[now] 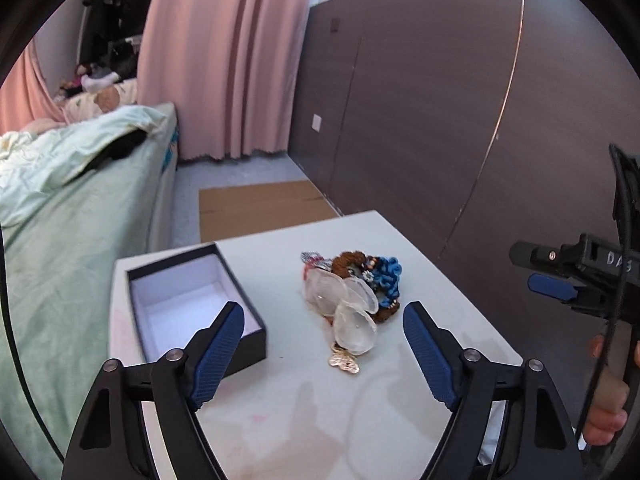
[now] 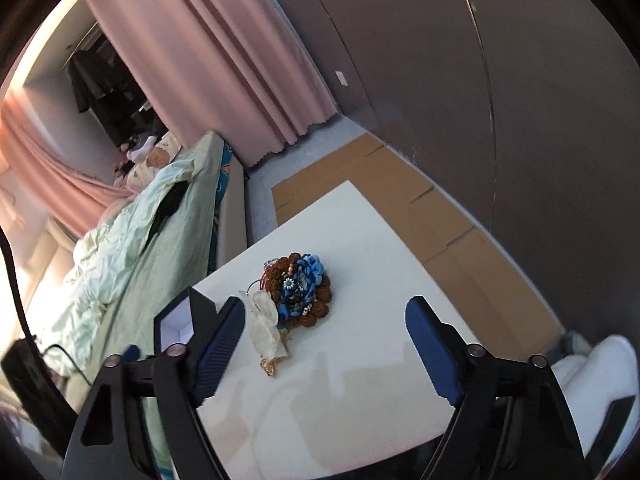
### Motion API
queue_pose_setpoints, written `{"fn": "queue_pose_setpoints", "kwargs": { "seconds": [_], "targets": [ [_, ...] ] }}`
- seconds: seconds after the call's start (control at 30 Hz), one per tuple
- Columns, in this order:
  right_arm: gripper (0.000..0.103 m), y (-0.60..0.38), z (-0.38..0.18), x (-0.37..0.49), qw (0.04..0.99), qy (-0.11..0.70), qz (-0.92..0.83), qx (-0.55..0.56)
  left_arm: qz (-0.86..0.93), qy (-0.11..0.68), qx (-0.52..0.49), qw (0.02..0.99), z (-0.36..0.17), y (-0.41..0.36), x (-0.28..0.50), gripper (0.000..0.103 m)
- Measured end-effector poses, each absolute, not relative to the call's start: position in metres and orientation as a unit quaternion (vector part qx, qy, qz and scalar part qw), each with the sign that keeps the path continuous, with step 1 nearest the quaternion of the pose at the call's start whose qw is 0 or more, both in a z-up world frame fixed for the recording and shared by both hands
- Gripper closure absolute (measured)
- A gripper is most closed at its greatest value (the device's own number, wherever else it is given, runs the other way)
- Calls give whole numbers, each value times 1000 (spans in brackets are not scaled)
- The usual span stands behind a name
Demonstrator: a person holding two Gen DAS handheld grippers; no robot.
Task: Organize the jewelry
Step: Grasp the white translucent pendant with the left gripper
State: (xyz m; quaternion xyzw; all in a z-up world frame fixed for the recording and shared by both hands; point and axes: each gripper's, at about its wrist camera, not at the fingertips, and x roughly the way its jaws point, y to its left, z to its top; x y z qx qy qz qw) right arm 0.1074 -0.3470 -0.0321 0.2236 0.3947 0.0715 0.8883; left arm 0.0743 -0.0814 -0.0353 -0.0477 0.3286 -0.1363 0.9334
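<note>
A pile of jewelry lies in the middle of the white table: a blue braided piece, brown beads, a clear petal-shaped piece and a small gold charm. An open black box with a white lining stands empty to its left. My left gripper is open and empty, just short of the pile. The right gripper shows at the right edge of the left wrist view. In its own view my right gripper is open and empty above the pile, with the box corner behind its left finger.
A bed with a pale green duvet runs along the table's left side. Flattened cardboard lies on the floor beyond the table. A dark wardrobe wall stands to the right and a pink curtain hangs behind.
</note>
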Motion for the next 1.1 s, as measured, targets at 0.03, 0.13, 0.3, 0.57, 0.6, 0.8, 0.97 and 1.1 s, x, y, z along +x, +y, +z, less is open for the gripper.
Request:
{"fn": "queue_pose_setpoints", "kwargs": {
  "seconds": [0.03, 0.13, 0.3, 0.57, 0.6, 0.8, 0.97, 1.1],
  "targets": [
    [21, -347, -34, 111, 884, 398, 75, 232, -140, 334, -46, 931, -39, -86, 78, 24],
    [22, -349, -40, 118, 875, 403, 85, 252, -147, 344, -40, 927, -46, -96, 86, 28],
    [34, -352, -49, 129, 862, 411, 79, 286, -162, 358, -35, 919, -56, -112, 103, 33],
    [44, -355, -71, 153, 831, 439, 71, 333, -191, 395, -23, 898, -82, -134, 129, 50],
    [44, -355, -71, 155, 830, 440, 71, 335, -193, 400, -22, 896, -85, -136, 132, 53],
    [44, -355, -75, 171, 824, 442, 70, 347, -189, 423, -20, 886, -101, -140, 150, 61],
    [45, -353, -86, 177, 810, 456, 75, 360, -189, 424, -27, 886, -105, -137, 153, 95],
    [56, -346, -95, 184, 798, 472, 86, 366, -188, 402, -44, 895, -89, -125, 148, 95]
  ]
}}
